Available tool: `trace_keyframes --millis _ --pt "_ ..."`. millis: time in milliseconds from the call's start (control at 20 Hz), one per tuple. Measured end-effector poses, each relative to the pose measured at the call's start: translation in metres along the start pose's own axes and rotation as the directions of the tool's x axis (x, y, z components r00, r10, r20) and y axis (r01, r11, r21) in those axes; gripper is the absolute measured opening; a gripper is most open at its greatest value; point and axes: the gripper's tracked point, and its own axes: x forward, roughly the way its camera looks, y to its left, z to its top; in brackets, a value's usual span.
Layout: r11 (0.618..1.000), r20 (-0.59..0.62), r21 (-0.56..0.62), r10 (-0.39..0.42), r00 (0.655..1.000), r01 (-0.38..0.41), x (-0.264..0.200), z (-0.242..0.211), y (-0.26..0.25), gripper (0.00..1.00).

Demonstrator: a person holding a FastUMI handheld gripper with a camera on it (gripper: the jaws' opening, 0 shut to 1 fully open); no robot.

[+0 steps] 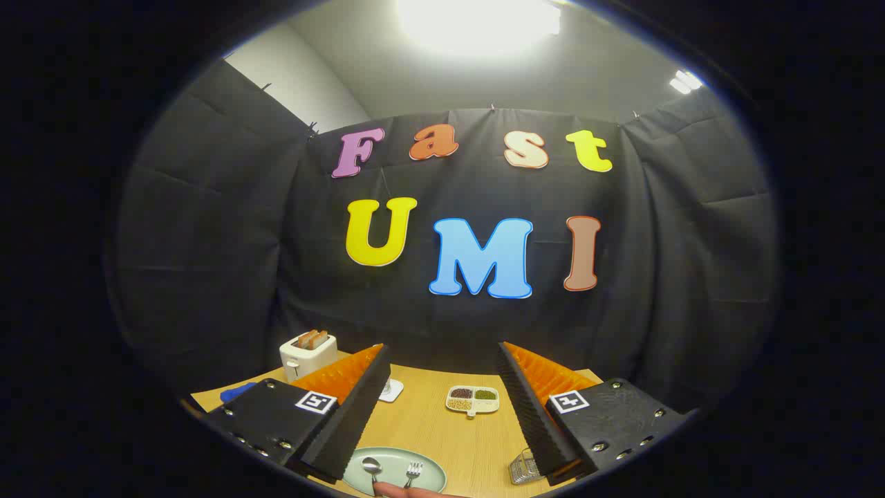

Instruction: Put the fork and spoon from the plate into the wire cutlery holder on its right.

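Hovering above the near edge of the light wooden table (442, 429), the gripper (442, 373) had its two fingers spread wide apart, gripping nothing. Between them at the near edge sat the pale green round plate (429, 477). The small metal spoon (371, 467) lay on the plate's left part, bowl pointing away. The small metal fork (413, 472) lay beside it to the right, tines pointing away, not touching the spoon. A fingertip of a person's hand (404, 492) showed at the plate's near rim, by the two handles; contact with either handle could not be told. The wire cutlery holder (523, 467) stood right of the plate, near the edge, just beside the right finger and partly hidden by it. What was inside it could not be told. Farther in, mid-table beyond the fingers, was a white divided tray (472, 400) with dark, green and tan fillings. Near the far left corner stood a white toaster (308, 354) with two toast slices (312, 339) up in its slots. A blue object (237, 392) lay near the left edge. A small white square item (390, 390) sat just behind the left finger, partly covered.
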Motion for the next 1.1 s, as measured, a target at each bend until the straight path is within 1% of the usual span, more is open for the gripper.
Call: trace_keyframes --millis 150,350,850,1000,1100 --pt "1.000 -0.015 -0.013 0.008 1.000 -0.008 -0.001 -0.006 0.003 0.96" --pt "1.000 -0.031 0.003 0.009 0.999 -0.009 0.001 -0.015 0.006 0.96" --pt "1.000 -0.081 0.008 -0.010 0.997 0.010 0.007 -0.034 0.008 0.96" --pt "1.000 -0.147 -0.003 -0.008 0.989 0.007 0.008 -0.054 0.011 0.96" --pt "1.000 -0.242 -0.014 -0.003 0.970 0.000 0.008 -0.083 0.015 0.96"
